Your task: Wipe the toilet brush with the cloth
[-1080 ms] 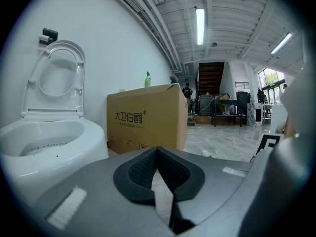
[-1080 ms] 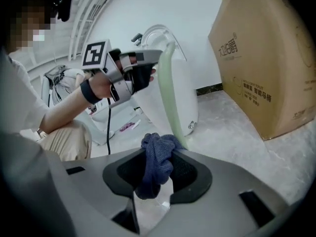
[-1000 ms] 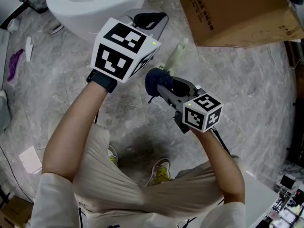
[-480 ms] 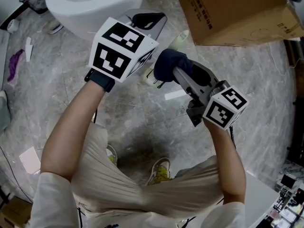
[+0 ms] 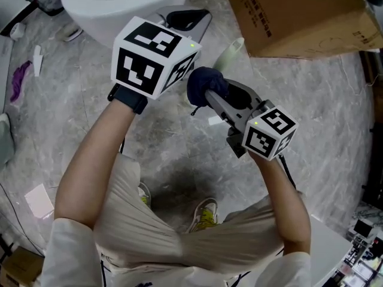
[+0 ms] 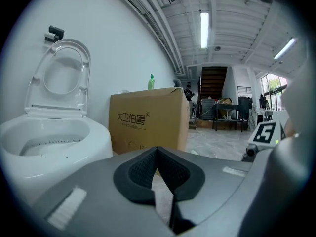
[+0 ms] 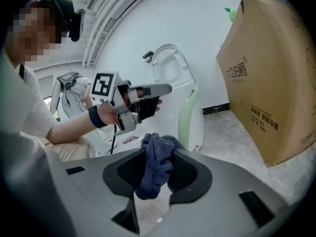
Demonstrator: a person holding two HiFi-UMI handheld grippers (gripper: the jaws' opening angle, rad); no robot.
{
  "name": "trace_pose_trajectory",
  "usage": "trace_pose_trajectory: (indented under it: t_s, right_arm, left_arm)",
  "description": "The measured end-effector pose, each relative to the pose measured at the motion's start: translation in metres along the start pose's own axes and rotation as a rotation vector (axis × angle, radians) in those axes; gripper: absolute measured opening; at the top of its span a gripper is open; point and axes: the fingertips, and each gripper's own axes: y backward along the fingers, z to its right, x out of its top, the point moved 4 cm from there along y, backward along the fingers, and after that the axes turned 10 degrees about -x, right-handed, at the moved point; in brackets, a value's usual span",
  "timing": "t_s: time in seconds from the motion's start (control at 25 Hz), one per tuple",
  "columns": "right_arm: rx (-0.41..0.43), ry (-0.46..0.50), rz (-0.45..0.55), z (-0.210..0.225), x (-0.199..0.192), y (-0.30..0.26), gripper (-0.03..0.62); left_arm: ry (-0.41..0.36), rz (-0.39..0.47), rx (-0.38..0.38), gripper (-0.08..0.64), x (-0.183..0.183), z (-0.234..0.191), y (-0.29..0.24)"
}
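Note:
In the right gripper view the pale green toilet brush (image 7: 190,116) stands upright on the floor beside the toilet. From the head view only its top (image 5: 230,54) shows, just beyond the cloth. My right gripper (image 7: 158,158) is shut on a dark blue cloth (image 7: 155,164), which bunches up past the jaw tips. In the head view that cloth (image 5: 206,84) hangs close in front of the brush; whether they touch is unclear. My left gripper (image 5: 188,21) is held over the toilet's edge, apart from the brush. Its pads (image 6: 140,174) meet with nothing between them.
A white toilet (image 5: 119,5) with its seat up (image 7: 170,65) is ahead on the left. A big cardboard box (image 5: 299,17) stands on the right. A purple rag (image 5: 19,79) and a scrap of white paper (image 5: 37,199) lie on the marble floor at left.
The right gripper swung the cloth up and to the right, then came back left and slightly down beside the brush. The left gripper has hardly moved.

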Motion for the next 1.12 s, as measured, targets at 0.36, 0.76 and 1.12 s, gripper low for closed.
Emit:
trace_pose_trajectory:
  t_s: [0.36, 0.76, 1.12]
  right_arm:
    - [-0.200, -0.126, -0.150, 0.032, -0.111, -0.042, 0.132]
    - [-0.382, -0.187, -0.257, 0.073, -0.181, -0.075, 0.129]
    - [-0.495, 0.024, -0.368, 0.121, -0.188, -0.057, 0.126]
  left_arm:
    - [0.002, 0.044, -0.006, -0.003, 0.013, 0.001, -0.004]
    - [0.003, 0.018, 0.003, -0.003, 0.009, 0.000, 0.003]
    - [-0.021, 0.005, 0.007, -0.003, 0.009, 0.006, 0.007]
